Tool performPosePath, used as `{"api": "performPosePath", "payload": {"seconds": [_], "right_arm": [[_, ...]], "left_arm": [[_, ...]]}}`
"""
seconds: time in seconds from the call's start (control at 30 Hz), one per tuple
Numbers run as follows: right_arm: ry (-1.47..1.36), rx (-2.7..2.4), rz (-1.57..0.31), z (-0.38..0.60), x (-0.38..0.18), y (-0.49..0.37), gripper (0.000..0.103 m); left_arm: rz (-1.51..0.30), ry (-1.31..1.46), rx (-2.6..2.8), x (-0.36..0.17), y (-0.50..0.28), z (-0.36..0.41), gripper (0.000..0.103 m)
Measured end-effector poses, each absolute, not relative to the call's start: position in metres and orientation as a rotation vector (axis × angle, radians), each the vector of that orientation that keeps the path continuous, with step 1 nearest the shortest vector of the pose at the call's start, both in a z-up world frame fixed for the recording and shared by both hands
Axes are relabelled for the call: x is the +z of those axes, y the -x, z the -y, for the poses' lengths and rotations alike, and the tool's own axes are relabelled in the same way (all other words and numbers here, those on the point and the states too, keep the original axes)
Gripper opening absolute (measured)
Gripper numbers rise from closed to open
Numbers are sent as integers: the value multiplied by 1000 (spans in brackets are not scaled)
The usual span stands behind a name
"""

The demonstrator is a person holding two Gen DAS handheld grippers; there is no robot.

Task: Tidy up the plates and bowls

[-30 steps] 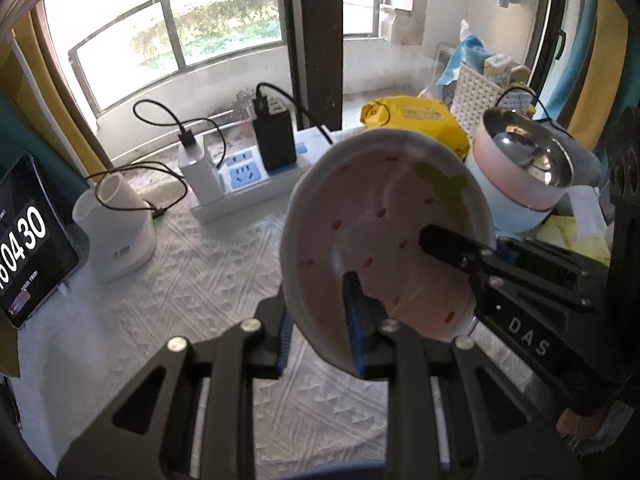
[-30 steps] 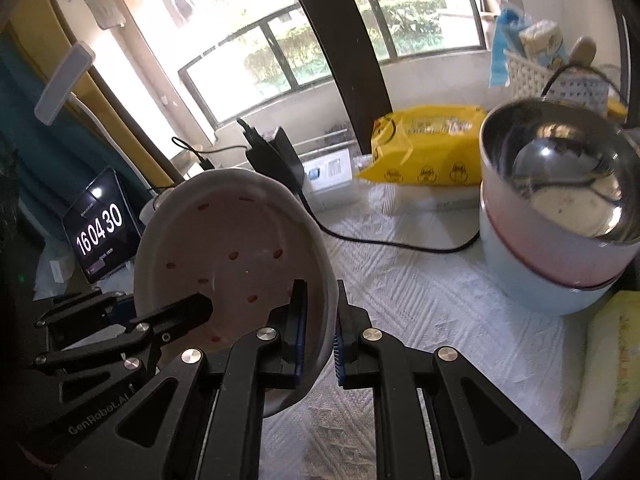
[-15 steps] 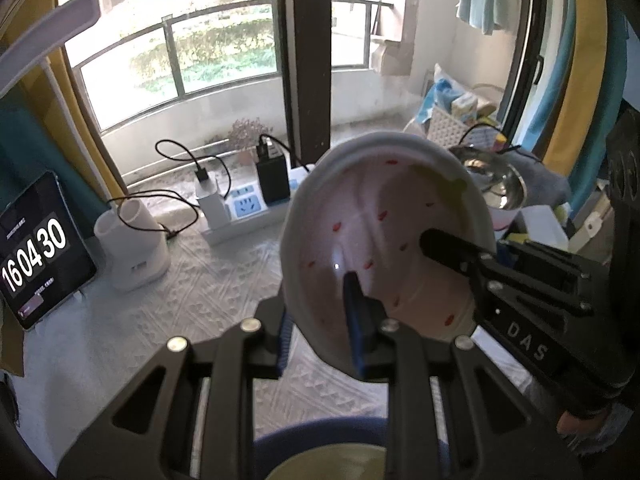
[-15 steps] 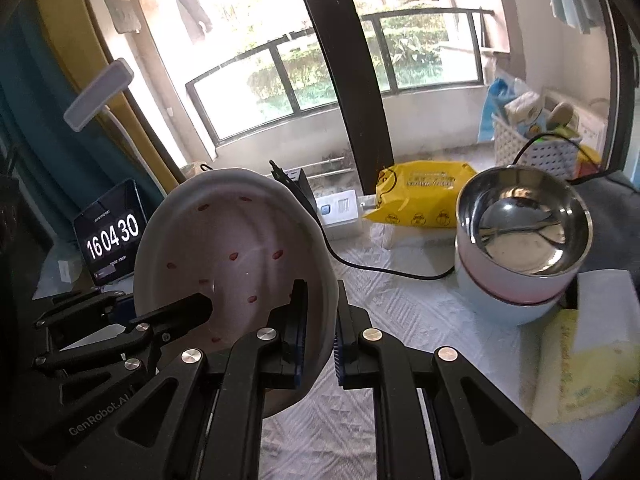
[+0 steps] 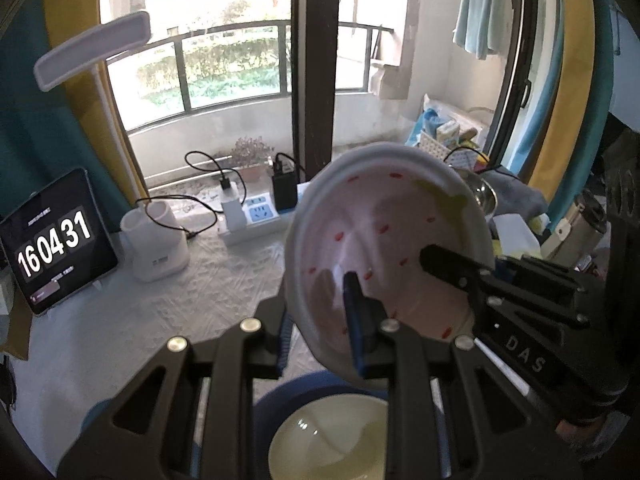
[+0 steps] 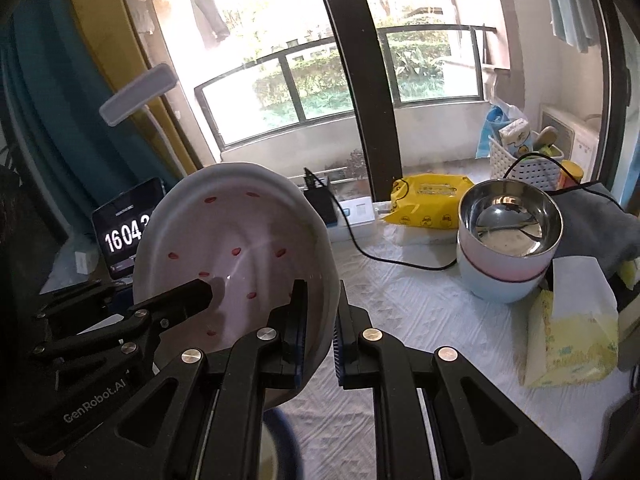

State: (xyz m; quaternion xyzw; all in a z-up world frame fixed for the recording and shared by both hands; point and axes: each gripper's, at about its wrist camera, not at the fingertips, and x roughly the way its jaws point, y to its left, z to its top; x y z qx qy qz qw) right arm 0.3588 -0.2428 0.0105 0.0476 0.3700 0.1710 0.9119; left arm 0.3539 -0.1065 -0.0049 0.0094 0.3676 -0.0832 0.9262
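L wrist view: left claw [image 5: 320,312] clenched on rim of pink bowl [image 5: 384,240], held tilted in air above blue bowl [image 5: 320,432]. R wrist view: right claw [image 6: 318,320] also clamps the rim, opp. side. Looks glazed ceramic: stiff, slick, breakable, so grip rim firmly w/ both.

spotted bowl [image 5: 384,240]: glazed ceramic – glossy, smooth; white with red flecks
steel bowl [image 6: 510,220]: polished metal, mirror-bright inside
pastel bowls [image 6: 500,276]: smooth, matt – pink over pale blue
blue bowl [image 5: 280,408]: glossy, cream inside
table cover [image 6: 420,304]: white cloth, embossed, rough
grippers: matt black plastic – left gripper [image 5: 320,320]; right gripper [image 6: 320,328]
wipes pack [image 6: 428,200]: shiny yellow plastic film
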Motion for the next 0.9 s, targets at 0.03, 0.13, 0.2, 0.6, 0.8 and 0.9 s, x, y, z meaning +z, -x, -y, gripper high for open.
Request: {"api": "performPosePath", "payload": {"seconds": [0.03, 0.13, 0.2, 0.6, 0.8, 0.9], "right_arm": [[-96, 354, -762, 242, 12, -355, 12], [-92, 358, -763, 238, 14, -347, 12], [-90, 360, -767, 237, 14, -343, 12], [-84, 361, -785, 237, 14, -318, 12], [-83, 363, -819, 236, 6, -308, 12], [-86, 363, -834, 235, 1, -303, 12]], "left_arm": [[-750, -18, -170, -4, -350, 105, 24], [-738, -19, -169, -1, -341, 102, 24], [-730, -18, -170, 0, -336, 101, 24], [-726, -9, -190, -6, -306, 98, 24], [-740, -4, -193, -14, -294, 96, 24], [-746, 3, -194, -19, -288, 95, 24]]}}
